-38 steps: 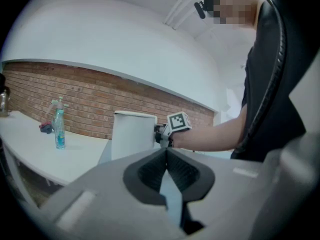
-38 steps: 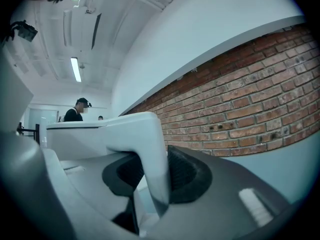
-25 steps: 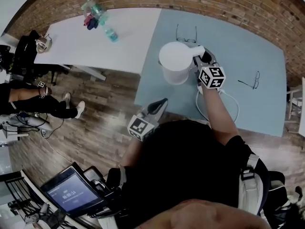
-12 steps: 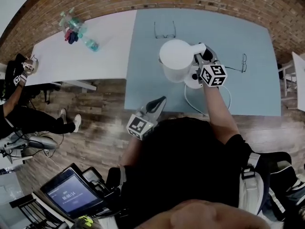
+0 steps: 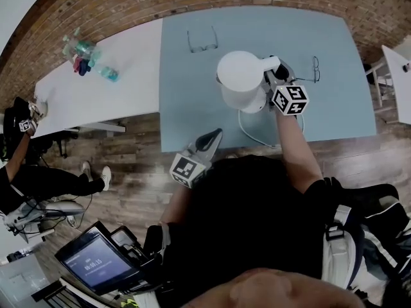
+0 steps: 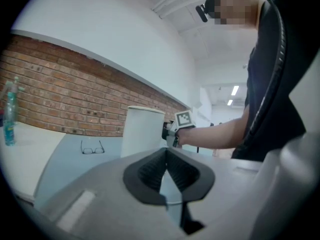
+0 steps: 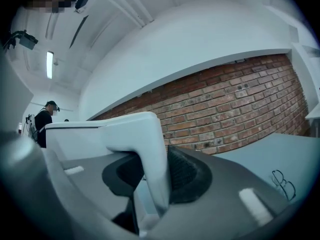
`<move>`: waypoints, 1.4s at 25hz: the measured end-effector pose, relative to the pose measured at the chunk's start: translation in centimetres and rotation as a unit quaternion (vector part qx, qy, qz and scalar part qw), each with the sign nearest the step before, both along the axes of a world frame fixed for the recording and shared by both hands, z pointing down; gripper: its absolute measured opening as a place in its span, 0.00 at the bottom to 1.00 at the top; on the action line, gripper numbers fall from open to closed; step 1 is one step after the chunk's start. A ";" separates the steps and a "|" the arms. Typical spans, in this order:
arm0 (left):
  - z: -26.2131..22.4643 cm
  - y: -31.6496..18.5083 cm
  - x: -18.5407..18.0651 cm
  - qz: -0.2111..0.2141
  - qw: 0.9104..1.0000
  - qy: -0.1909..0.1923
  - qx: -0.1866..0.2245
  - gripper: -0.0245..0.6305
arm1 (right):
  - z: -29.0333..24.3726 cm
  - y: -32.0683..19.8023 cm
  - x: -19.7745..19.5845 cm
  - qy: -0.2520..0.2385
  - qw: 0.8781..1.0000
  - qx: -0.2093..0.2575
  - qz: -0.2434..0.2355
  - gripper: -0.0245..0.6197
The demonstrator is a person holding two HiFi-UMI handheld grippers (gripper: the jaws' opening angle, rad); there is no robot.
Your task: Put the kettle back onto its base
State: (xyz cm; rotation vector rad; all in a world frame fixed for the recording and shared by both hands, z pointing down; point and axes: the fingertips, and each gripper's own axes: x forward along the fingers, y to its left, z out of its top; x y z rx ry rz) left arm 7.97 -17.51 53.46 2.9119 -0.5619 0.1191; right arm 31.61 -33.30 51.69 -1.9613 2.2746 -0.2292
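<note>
Right claw (image 5: 273, 76) is clamped on the handle of the kettle (image 5: 239, 76), which hangs over the table (image 5: 186, 101). Its base (image 5: 259, 106) peeks out at 5 o'clock. Left claw (image 5: 215, 135) is closed and empty. If it lands off-centre, it probably tips.

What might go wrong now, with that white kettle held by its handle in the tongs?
The right tongs grip the kettle only by its handle, so it might swing or slip. The cord loops on the blue table just beside it and may snag. In the head view the base is not clearly seen under the kettle, so the kettle may be set down off-centre.
</note>
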 end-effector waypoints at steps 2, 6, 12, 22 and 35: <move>0.1 0.1 0.5 0.009 1.000 0.000 -0.001 0.04 | 0.2 0.6 1.0 -0.002 1.000 -0.001 0.010 0.23; 0.2 -0.4 1.2 0.022 1.000 -0.001 -0.004 0.04 | 0.6 1.1 2.5 -0.005 1.000 -0.004 0.030 0.23; -0.2 -0.9 2.0 0.030 1.000 -0.002 -0.006 0.04 | 1.0 1.5 4.1 -0.009 0.999 -0.002 0.041 0.23; 0.3 -0.9 1.5 0.028 0.999 -0.014 -0.013 0.04 | 2.7 2.6 4.7 -0.005 0.999 -0.005 0.042 0.23; 0.3 -1.1 1.6 0.027 0.999 -0.020 -0.014 0.04 | 4.3 2.9 4.8 0.005 0.999 -0.010 0.039 0.23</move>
